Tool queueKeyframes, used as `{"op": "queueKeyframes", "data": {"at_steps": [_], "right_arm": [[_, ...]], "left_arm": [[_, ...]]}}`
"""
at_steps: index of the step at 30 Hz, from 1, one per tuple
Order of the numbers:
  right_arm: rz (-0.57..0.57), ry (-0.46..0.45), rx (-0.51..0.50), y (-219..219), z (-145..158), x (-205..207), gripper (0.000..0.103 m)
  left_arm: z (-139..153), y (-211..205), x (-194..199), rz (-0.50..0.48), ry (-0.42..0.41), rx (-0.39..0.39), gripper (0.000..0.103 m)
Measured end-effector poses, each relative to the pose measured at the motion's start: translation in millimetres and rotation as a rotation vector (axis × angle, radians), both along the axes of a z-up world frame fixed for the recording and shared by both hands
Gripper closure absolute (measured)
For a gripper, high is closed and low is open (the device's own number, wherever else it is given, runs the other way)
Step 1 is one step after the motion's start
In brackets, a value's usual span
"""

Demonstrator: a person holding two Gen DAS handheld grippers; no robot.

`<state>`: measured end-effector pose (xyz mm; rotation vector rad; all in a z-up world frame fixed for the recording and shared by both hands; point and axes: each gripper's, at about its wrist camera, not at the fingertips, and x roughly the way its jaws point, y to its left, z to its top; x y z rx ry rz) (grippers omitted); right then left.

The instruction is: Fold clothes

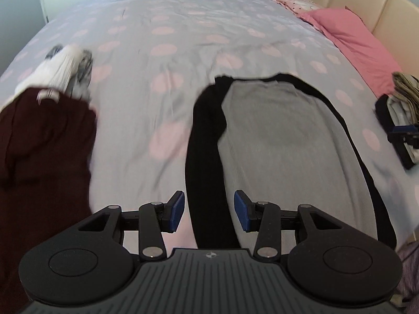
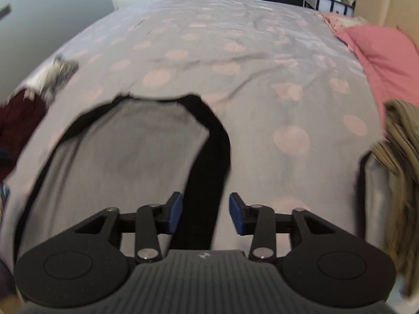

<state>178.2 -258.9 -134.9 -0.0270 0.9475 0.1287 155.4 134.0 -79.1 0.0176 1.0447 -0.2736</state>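
A grey garment with black sleeves [image 1: 282,136] lies flat on the bed, sleeves folded in along its sides. My left gripper [image 1: 209,210] is open, its blue pads either side of the black left sleeve [image 1: 207,157], near the garment's near edge. In the right wrist view the same garment [image 2: 125,151] lies left of centre. My right gripper [image 2: 205,214] is open, straddling the black right sleeve [image 2: 209,183]. Neither gripper holds cloth.
The bed cover [image 1: 162,52] is lilac with pink dots. A dark red garment [image 1: 44,141] and a white one [image 1: 62,70] lie at the left. Pink pillows [image 1: 351,41] lie at the headboard. A stack of folded clothes [image 2: 398,162] sits at the right.
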Motion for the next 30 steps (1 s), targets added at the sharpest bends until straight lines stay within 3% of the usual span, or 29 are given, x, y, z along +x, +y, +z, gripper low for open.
{"op": "queueKeyframes", "data": {"at_steps": [3,6,13,18,19,21,22,26,27,30], "right_arm": [[-0.013,0.015,0.011,-4,-9,-35,0.047],[-0.053,0.077,0.073,-11,-27,-58,0.045],[-0.138,0.181,0.108,-25,-68,-84,0.044],[-0.173,0.275,0.208,-39,-93,-96,0.047],[-0.174,0.285,0.228,-40,-96,-97,0.049],[-0.159,0.289,0.244,-38,-98,-99,0.066],[-0.147,0.291,0.246,-36,-99,-99,0.097],[-0.127,0.243,0.204,-32,-90,-96,0.101],[-0.133,0.218,0.188,-32,-85,-95,0.101],[-0.205,0.109,0.131,-47,-59,-93,0.101]], "left_arm": [[-9,8,-25,0.042,0.025,-0.047,0.061],[-23,6,-41,0.069,0.037,-0.034,0.058],[-60,8,-59,0.099,0.153,-0.08,0.056],[-73,16,-64,0.14,0.195,-0.129,0.056],[-75,18,-65,0.15,0.204,-0.145,0.056],[-77,16,-64,0.145,0.205,-0.147,0.056],[-78,14,-64,0.142,0.206,-0.148,0.056],[-83,9,-64,0.129,0.21,-0.139,0.059],[-84,7,-64,0.133,0.209,-0.12,0.07],[-84,9,-62,0.15,0.212,-0.122,0.085]]}}
